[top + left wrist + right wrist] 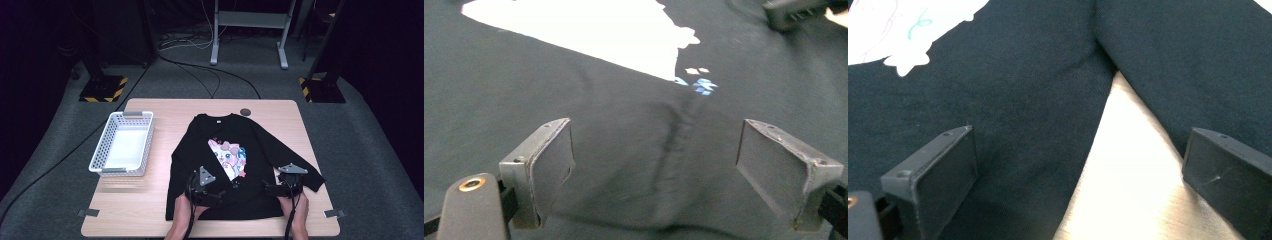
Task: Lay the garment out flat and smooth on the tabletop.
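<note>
- My left gripper [216, 192], jaws wide apart, hovers over the black shirt [200, 145] (cartoon print up).
- Right gripper [272, 189] gapes too; basket [142, 152] at nine o'clock.

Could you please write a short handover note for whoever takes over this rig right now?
Left gripper: open, jaws apart over the lower front of the black shirt, holding nothing.
Right gripper: open, by the shirt's right side, where the right sleeve splits from the body and bare table shows between.
The shirt lies flat, print up, collar at the far side; part of the print is covered by a fold of black cloth on its left side.
The white basket stands empty to the left of the shirt.
Done: shirt laid out. Probably left: folding it and putting it in the basket.
</note>
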Available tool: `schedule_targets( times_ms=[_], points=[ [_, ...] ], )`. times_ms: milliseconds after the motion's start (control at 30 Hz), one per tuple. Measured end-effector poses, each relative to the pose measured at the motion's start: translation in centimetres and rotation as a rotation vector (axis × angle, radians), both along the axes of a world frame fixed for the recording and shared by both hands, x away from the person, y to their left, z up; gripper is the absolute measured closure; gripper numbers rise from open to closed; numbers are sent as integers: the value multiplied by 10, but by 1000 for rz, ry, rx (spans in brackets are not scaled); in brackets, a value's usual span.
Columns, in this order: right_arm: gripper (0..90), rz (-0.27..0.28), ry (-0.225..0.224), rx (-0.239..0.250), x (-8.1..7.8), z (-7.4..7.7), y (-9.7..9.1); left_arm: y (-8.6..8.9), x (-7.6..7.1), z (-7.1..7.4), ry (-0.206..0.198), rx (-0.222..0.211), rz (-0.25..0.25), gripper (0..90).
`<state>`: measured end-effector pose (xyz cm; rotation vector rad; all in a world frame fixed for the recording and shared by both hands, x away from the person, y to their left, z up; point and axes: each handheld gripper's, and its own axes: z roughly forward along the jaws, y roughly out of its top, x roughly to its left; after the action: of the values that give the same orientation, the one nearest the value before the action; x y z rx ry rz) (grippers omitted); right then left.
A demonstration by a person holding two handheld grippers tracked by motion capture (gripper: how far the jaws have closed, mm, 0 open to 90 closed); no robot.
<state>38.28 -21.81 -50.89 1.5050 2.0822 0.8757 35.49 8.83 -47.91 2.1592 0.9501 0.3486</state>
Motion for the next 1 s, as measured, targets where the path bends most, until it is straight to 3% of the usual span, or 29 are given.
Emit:
schedule_targets(
  times_ms=[200,333,433,533,667,833,1000],
  points=[
    [10,0,0,1,0,0,0,-27,-2,-5,14,19,-60,160],
    [12,0,-1,1,0,0,0,-43,-2,-11,34,67,-113,195],
    [12,1,-1,1,0,0,0,-51,-4,-15,33,101,-114,235],
    [13,1,-1,0,0,0,0,-49,-5,-15,20,101,-97,298],
    [14,1,-1,0,0,0,0,-41,-4,-15,10,74,-72,480],
    [15,0,-1,1,0,0,0,-36,-3,-14,-2,81,-49,668],
    [15,0,-1,2,0,0,0,-30,-2,-12,-1,50,-44,747]
  ],
)
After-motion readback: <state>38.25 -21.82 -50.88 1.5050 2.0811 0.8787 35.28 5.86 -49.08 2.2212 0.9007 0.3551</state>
